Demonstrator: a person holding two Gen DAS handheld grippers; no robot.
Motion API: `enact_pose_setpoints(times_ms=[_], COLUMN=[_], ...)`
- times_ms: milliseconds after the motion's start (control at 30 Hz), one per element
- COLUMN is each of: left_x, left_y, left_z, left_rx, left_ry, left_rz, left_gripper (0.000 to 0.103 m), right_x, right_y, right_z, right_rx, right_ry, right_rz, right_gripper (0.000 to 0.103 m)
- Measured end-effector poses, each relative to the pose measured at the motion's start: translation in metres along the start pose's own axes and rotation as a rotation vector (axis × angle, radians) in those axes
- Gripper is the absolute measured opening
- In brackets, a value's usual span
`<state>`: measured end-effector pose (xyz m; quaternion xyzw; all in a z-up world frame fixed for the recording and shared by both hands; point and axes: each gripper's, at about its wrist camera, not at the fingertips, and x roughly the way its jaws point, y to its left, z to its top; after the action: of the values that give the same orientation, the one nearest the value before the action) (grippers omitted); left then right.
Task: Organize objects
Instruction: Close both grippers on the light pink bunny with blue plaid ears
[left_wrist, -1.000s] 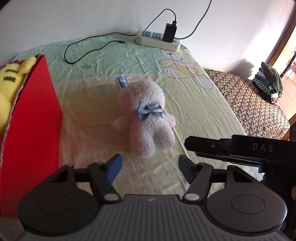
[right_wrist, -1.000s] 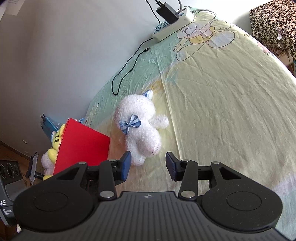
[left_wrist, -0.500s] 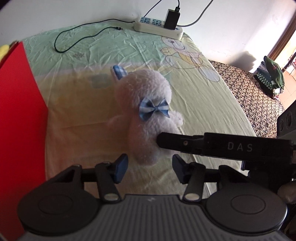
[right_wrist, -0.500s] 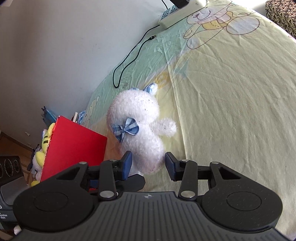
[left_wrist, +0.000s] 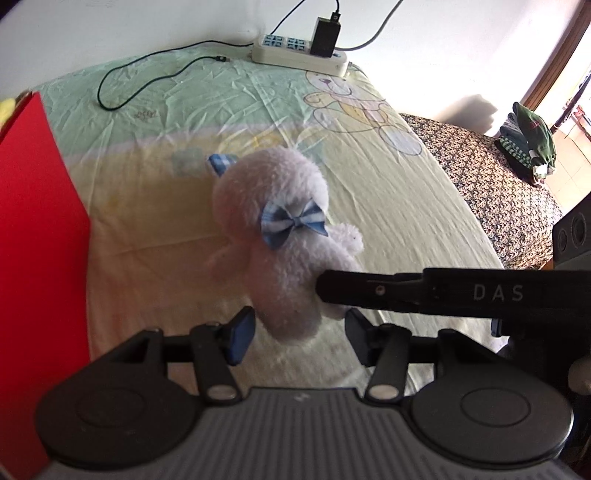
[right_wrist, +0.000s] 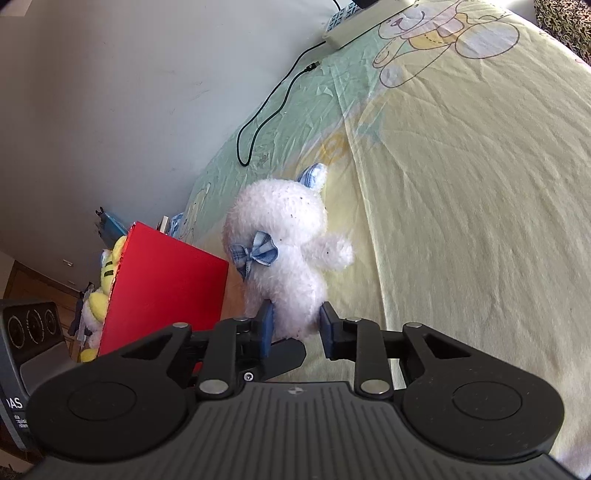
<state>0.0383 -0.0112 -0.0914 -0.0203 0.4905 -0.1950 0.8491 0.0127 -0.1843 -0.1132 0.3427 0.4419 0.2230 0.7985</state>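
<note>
A white plush toy (left_wrist: 280, 206) with a blue checked bow lies on the pale yellow-green bed sheet (left_wrist: 399, 229). My left gripper (left_wrist: 299, 339) has the toy's legs between its blue pads; the pads touch the fur while the jaws are opening a little. In the right wrist view the same plush toy (right_wrist: 284, 229) has its lower body squeezed between the pads of my right gripper (right_wrist: 295, 328), whose jaws are closing. One right-gripper finger (left_wrist: 369, 291) reaches the toy's side from the right. A red box (left_wrist: 33, 240) stands at the left.
A yellow plush (right_wrist: 105, 273) sits behind the red box (right_wrist: 166, 288). A white power strip (left_wrist: 299, 51) and a black cable (left_wrist: 147, 85) lie by the wall at the far end. A dark patterned cover (left_wrist: 498, 192) with folded clothes (left_wrist: 528, 144) is at the right.
Both grippers have come closer to the white plush toy and their jaws have narrowed around its lower end. The right gripper's finger has slid left up to the toy.
</note>
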Motion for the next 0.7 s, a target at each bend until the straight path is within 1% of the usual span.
enact_pose_setpoints(times_ms=[67, 400, 500, 633, 700], left_x=[-0.005, -0.025, -0.03, -0.032, -0.033], left_y=[-0.002, -0.016, -0.016, -0.014, -0.011], left_z=[-0.005, -0.037, -0.044, -0.048, -0.048], left_rx=[0.009, 0.061, 0.06, 0.049, 0.036], left_ry=[-0.004, -0.003, -0.001, -0.004, -0.008], left_rz=[-0.009, -0.038, -0.047, -0.035, -0.032], left_gripper=[0.058, 0.06, 0.061, 0.062, 0.064], right_x=[-0.006, -0.028, -0.033, -0.035, -0.037], right_y=[0.002, 0.009, 0.012, 0.012, 0.011], right_z=[-0.004, -0.031, -0.038, -0.043, -0.042], right_rx=[0.001, 0.012, 0.0, 0.021, 0.027], right_ry=[0.009, 0.059, 0.064, 0.075, 0.06], right_rz=[0.0, -0.011, -0.015, -0.012, -0.015], right_gripper=[0.028, 0.028, 0.028, 0.031, 0.033])
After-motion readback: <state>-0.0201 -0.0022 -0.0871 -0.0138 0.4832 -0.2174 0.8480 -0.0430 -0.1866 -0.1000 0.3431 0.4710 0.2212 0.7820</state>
